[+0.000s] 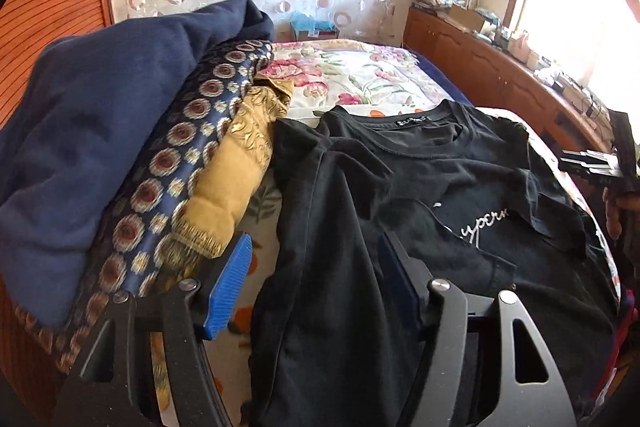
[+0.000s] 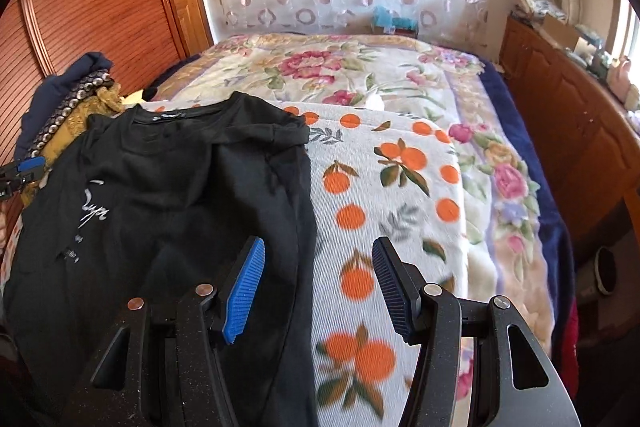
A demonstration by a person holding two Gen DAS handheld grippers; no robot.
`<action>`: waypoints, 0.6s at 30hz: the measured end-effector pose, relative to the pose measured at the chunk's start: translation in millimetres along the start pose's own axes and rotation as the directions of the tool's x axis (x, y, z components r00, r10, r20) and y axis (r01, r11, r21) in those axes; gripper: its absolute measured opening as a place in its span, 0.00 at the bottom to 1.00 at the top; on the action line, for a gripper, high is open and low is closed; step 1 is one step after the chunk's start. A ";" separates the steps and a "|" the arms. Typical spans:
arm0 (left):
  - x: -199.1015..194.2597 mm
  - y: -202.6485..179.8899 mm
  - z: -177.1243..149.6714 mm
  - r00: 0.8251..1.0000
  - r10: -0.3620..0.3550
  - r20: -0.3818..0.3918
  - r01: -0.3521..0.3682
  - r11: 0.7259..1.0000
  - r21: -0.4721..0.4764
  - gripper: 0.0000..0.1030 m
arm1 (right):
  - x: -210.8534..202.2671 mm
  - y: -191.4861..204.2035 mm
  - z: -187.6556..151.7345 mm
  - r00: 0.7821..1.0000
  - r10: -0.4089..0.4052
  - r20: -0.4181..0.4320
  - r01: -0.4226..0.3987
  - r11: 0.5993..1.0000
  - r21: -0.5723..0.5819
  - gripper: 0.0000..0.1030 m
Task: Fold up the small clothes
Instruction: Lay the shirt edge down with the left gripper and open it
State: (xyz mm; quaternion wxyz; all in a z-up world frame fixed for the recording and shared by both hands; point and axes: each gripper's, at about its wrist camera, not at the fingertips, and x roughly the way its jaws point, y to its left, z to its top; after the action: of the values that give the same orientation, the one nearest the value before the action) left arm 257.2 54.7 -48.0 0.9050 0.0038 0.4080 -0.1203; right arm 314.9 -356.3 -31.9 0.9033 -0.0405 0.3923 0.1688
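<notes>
My left tongs (image 1: 314, 291) were spread wide, hanging over the left side of the black t-shirt (image 1: 440, 207), gripping nothing. My right tongs (image 2: 318, 291) were just as wide, straddling the shirt's right edge, also holding nothing. The shirt lay flat on the bed (image 2: 400, 155), on an orange-print blanket. A pile of blue and gold fabric (image 1: 120, 131) sat at its left, a wooden cabinet (image 2: 568, 131) along the right.

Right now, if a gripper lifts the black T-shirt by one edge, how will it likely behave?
The black T-shirt already lies creased, so it would probably drape limply. It looks thin, likely light. Pushed, it may bunch on the orange-print blanket.
</notes>
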 end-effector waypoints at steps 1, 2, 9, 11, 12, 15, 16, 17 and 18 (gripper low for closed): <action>4.5 -1.6 1.9 1.000 0.012 -0.010 -0.012 1.000 0.008 0.65 | 7.2 -2.5 6.1 1.000 0.003 -0.009 -0.003 1.000 0.000 0.56; 8.1 -2.5 3.4 1.000 0.017 -0.017 -0.017 1.000 0.017 0.65 | 15.8 -3.9 10.8 1.000 0.012 -0.021 -0.012 1.000 -0.002 0.56; 28.1 -7.0 13.0 0.999 0.014 -0.047 -0.012 0.998 0.055 0.65 | 59.6 -3.7 49.2 0.991 0.112 -0.069 -0.115 0.993 -0.036 0.56; 32.4 -7.9 14.1 0.998 0.014 -0.055 -0.011 0.998 0.059 0.65 | 71.9 -4.8 58.2 0.989 0.128 -0.074 -0.131 0.990 -0.044 0.56; 34.2 -7.9 14.6 0.998 0.013 -0.060 -0.010 0.998 0.059 0.65 | 76.8 -2.9 62.8 0.989 0.132 -0.072 -0.136 0.989 -0.052 0.56; 39.6 -9.0 16.3 0.997 0.022 -0.071 -0.017 0.998 0.068 0.65 | 89.0 -5.0 70.9 0.986 0.150 -0.069 -0.155 0.986 -0.068 0.56; 40.7 -8.7 16.7 0.997 0.026 -0.074 -0.021 0.997 0.071 0.65 | 90.9 -4.6 71.5 0.986 0.154 -0.066 -0.159 0.985 -0.072 0.56; 42.2 -8.7 17.6 0.997 0.026 -0.074 -0.021 0.997 0.069 0.65 | 92.4 -4.2 71.1 0.986 0.154 -0.062 -0.159 0.984 -0.080 0.56; 43.7 -8.9 19.1 0.997 0.024 -0.074 -0.019 0.998 0.067 0.65 | 93.3 -3.8 70.4 0.987 0.152 -0.060 -0.157 0.983 -0.090 0.56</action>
State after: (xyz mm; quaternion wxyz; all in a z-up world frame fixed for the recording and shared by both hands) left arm 297.2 34.7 -66.8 0.8898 0.0424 0.4372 -0.1237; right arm 424.3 -319.9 -51.0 0.8739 -0.0570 0.4095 0.2556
